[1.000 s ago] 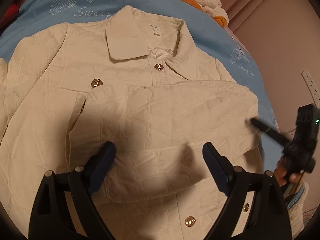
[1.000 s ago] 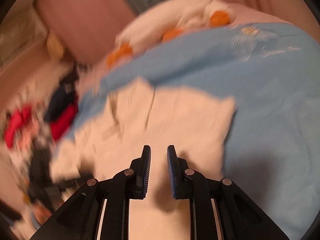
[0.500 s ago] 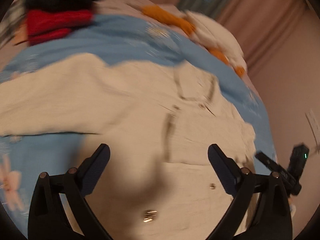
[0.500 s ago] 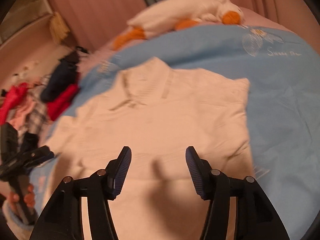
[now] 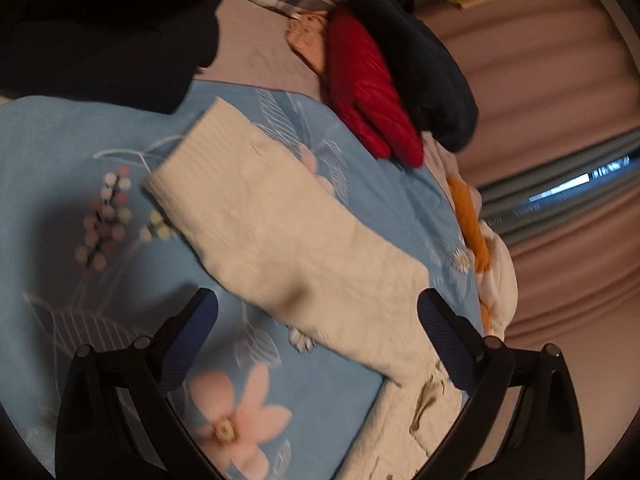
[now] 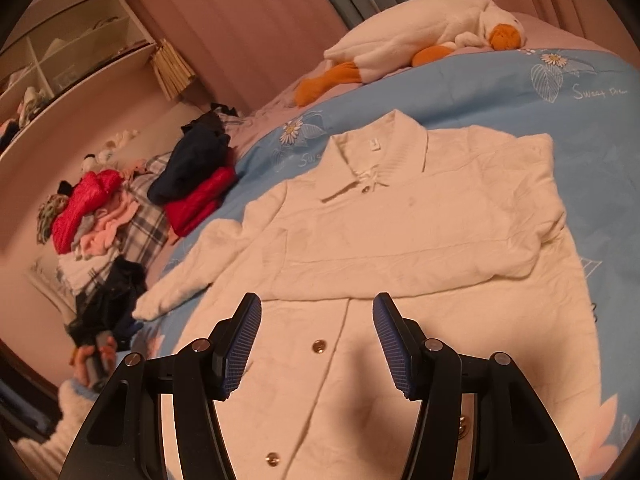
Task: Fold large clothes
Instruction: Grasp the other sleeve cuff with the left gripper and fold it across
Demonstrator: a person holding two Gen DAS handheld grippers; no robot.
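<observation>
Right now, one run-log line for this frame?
stage: sleeve fold | cream quilted button-up jacket: flat on blue floral bedspread, one sleeve folded across chest, other sleeve outstretched | left gripper: open over it | right gripper: just opened, empty

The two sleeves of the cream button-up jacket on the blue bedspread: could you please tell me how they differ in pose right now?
The right-hand sleeve in the right wrist view is folded across the chest of the cream button-up jacket, while the left-hand sleeve stretches outward. The folded sleeve rests on the jacket; the outstretched sleeve lies on the blue floral bedspread. Both are cream, quilted and lie flat.
</observation>
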